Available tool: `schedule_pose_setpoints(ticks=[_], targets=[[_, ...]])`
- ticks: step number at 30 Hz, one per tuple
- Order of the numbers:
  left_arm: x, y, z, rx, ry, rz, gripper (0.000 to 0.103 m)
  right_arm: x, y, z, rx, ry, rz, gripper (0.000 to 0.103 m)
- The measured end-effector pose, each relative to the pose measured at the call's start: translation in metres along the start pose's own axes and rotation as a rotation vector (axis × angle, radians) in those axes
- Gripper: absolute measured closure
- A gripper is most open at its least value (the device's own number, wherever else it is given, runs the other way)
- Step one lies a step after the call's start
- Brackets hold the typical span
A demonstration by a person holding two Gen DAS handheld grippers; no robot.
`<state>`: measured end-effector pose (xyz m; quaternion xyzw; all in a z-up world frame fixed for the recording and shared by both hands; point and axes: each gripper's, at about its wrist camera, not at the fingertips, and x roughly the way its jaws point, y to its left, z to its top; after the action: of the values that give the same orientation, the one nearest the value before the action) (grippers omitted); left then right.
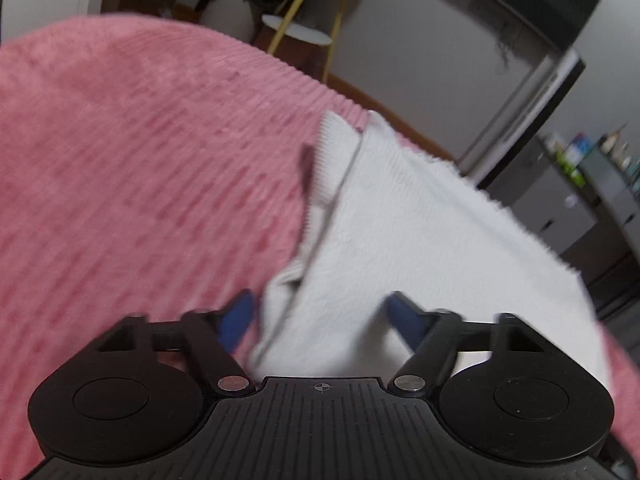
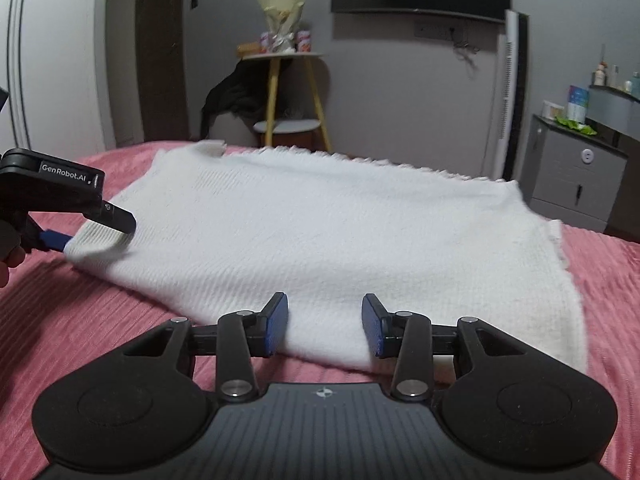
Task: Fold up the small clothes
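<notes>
On top of the pink ribbed bedspread point(image 2: 80, 332): white knit sweater point(image 2: 320, 232), spread mostly flat, body lying broad across the cover, one ribbed cuff or sleeve end bunched up at its left edge. Left gripper point(image 2: 94, 232) right at that bunched cuff, blue pads point(image 1: 236, 320) standing wide apart, a fold of the white knit sitting between them but not pinched, so not actually holding anything. From the left wrist view, the same sweater point(image 1: 400, 232) running away from the tongs with the ribbed cuff lying on top further up, pink bedspread point(image 1: 120, 160) off to the left of it, whole shot pretty blurry. Right gripper point(image 2: 325, 326) hanging at the sweater's near hem, jaws about halfway apart, knit visible in the gap, pads clear of it on both sides. Beyond the sweater's far edge: small round side table with yellow legs point(image 2: 296, 92), dark clothing point(image 2: 232, 96) draped beside it, grey cabinet point(image 2: 576, 176) further right of the sweater.
</notes>
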<state>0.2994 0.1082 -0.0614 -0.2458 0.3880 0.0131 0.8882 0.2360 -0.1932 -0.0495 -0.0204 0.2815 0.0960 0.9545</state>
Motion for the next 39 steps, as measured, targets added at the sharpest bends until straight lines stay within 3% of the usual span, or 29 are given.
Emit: schedule_pose_setpoints(ticks=[4,6,10,12,14,19,22,23,24,26,27,31,35,39], targets=[[0.011,0.007,0.006,-0.075,-0.009,-0.015,0.029,-0.006,-0.017,0.0,0.099,-0.026,0.009,0.061],[0.015,0.007,0.009,-0.098,-0.012,-0.027,0.023,-0.007,-0.022,-0.001,0.118,-0.032,0.02,0.061],[0.02,-0.002,0.014,-0.047,0.015,-0.018,0.021,-0.006,-0.016,-0.002,0.086,-0.036,0.032,0.062],[0.018,-0.005,0.017,-0.031,0.023,-0.015,0.04,-0.004,-0.013,-0.004,0.066,-0.023,0.019,0.065],[0.019,-0.003,0.02,-0.067,0.063,-0.068,0.058,-0.003,-0.016,-0.004,0.081,-0.014,0.008,0.067],[0.027,0.004,0.022,-0.159,0.085,-0.085,0.06,-0.004,-0.026,-0.001,0.14,-0.012,0.004,0.067],[0.032,0.004,0.022,-0.177,0.087,-0.104,0.048,-0.005,-0.03,-0.001,0.156,-0.012,0.008,0.067],[0.033,0.003,0.023,-0.183,0.088,-0.107,0.048,-0.005,-0.03,-0.001,0.157,-0.01,0.009,0.067],[0.034,0.0,0.025,-0.184,0.092,-0.096,0.054,-0.005,-0.03,-0.001,0.156,-0.011,0.009,0.067],[0.033,-0.008,0.031,-0.154,0.109,-0.073,0.072,-0.006,-0.031,-0.001,0.156,-0.019,0.003,0.067],[0.03,-0.013,0.033,-0.147,0.109,-0.065,0.074,-0.008,-0.032,-0.001,0.156,-0.024,-0.002,0.067],[0.008,-0.048,0.043,-0.08,0.068,-0.096,0.076,-0.011,-0.039,0.001,0.165,-0.044,-0.04,0.067],[-0.011,-0.113,0.039,0.108,0.024,-0.127,0.076,-0.012,-0.052,0.001,0.214,-0.046,-0.054,0.067],[-0.011,-0.174,0.013,0.308,0.01,-0.152,0.075,-0.016,-0.066,0.001,0.256,-0.062,-0.073,0.067]])
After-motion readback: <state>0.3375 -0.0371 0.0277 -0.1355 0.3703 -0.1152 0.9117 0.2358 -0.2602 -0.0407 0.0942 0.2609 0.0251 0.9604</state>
